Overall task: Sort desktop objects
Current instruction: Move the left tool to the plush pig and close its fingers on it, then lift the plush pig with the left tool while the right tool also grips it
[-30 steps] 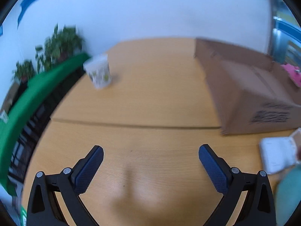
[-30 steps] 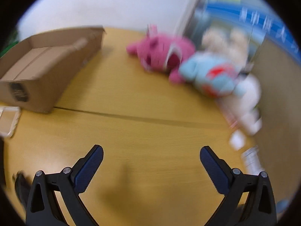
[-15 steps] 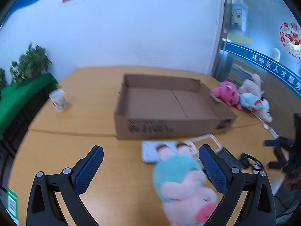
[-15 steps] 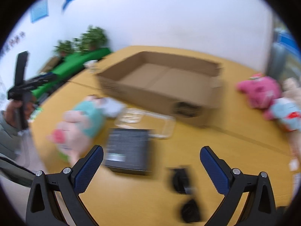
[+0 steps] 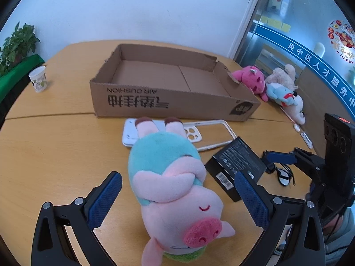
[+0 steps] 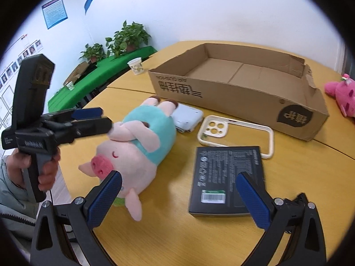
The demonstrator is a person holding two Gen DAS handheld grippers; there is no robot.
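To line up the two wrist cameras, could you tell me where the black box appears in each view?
Left wrist: black box lies right of centre, beside the pig plush, just above the right finger.
Right wrist: black box lies lower centre-right, between the open fingers.
Shared landmark: the cardboard box behind it, beyond the phone case.

Two wrist fisheyes, low over the table, face the cardboard box (image 5: 173, 88) (image 6: 241, 82), sharing the plush pig (image 5: 173, 177) (image 6: 135, 146) up close

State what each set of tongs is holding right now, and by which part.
Nothing is held. The left tongs stand open around the pig plush without touching it; the right tongs are open above the black box.
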